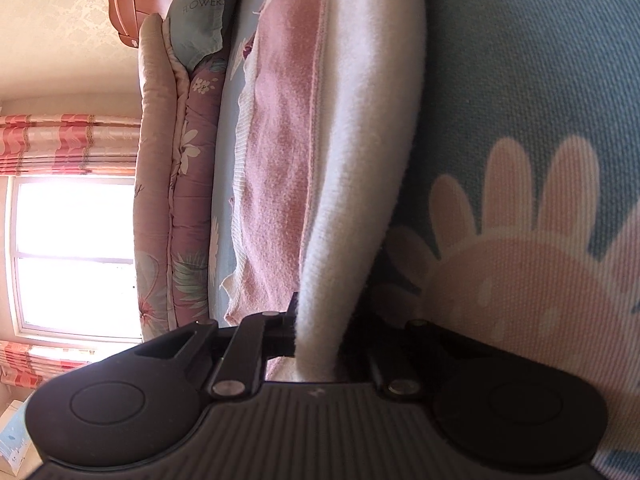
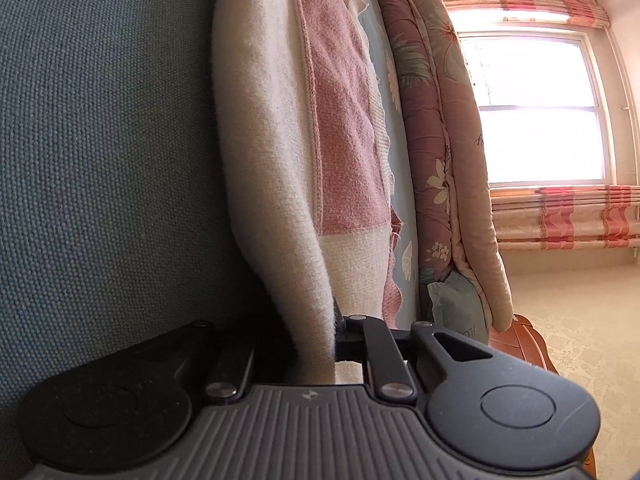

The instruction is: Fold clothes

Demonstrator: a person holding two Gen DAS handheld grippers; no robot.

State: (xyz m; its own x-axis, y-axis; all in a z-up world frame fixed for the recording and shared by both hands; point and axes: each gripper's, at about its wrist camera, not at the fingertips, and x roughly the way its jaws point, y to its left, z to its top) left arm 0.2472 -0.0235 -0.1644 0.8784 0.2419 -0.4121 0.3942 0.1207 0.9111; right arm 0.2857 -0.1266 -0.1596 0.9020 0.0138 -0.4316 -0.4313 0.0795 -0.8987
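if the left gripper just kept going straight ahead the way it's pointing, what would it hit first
The left gripper is already shut on the white edge of the pink sweater; going straight, it would likely just push into that fabric.

Pink-and-white sweater [image 1: 280, 160] on blue bedsheet [image 1: 520, 80]

There are two grippers, left gripper [image 1: 318, 344] and right gripper [image 2: 316, 344], one pink-and-white sweater [image 1: 280, 152], one blue sheet [image 1: 532, 80], one folded quilt [image 1: 176, 184], one pillow [image 1: 202, 12] and one window [image 2: 536, 108].
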